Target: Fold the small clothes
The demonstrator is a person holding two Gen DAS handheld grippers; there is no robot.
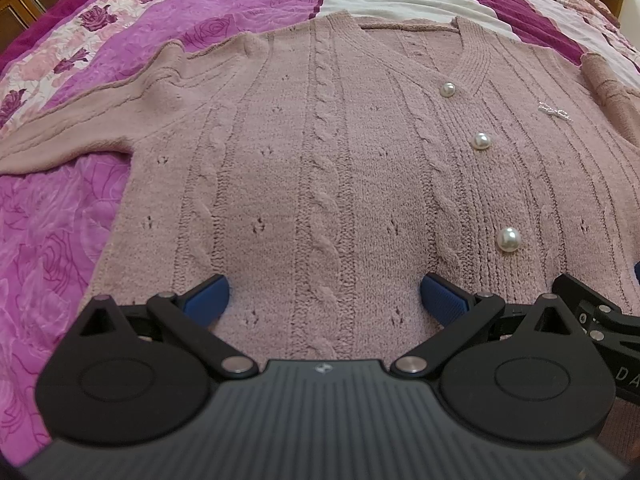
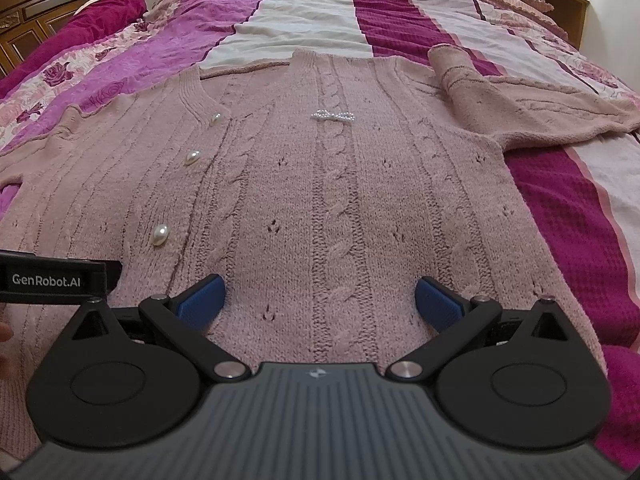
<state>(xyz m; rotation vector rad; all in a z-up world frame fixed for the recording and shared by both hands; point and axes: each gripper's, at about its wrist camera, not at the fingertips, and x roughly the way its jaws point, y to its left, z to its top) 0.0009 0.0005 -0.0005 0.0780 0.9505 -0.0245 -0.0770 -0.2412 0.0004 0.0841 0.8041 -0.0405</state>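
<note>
Fig. — Both grippers hovering low over the hem end of a spread knit, jaws wide, holding nothing.

Near, bottom of each frame: left gripper (image 1: 324,296) and right gripper (image 2: 320,298) are sitting side by side w/ blue pads (image 1: 208,296) splayed apart; knit is showing between them, not pinched. Whether the pads are touching the wool cannot be told. At lower left of the right view, the other tool's body (image 2: 56,276) is crowding in, so the two are working close together.

Mid-frame: pink cable-knit cardigan (image 2: 320,200) is lying face up, buttoned, filling the centre of both views. Pearl buttons (image 1: 509,239) are running diagonally toward the V-neck; a small bead bow (image 2: 333,116) is sitting right of the placket.

Far: left sleeve (image 1: 80,120) is stretching out to the left edge; right sleeve (image 2: 500,104) is lying doubled and rumpled at upper right. Bedspread (image 2: 312,20) is soft and striped beneath.

Risks, as judged: thick loose knit → jaws taking only the top layer, front peeling from back; pads snagging eyelets or a button; rumpled sleeve getting trapped in the fold, giving a lumpy result; soft bed letting fabric drag and skew; the two tools colliding.
</note>
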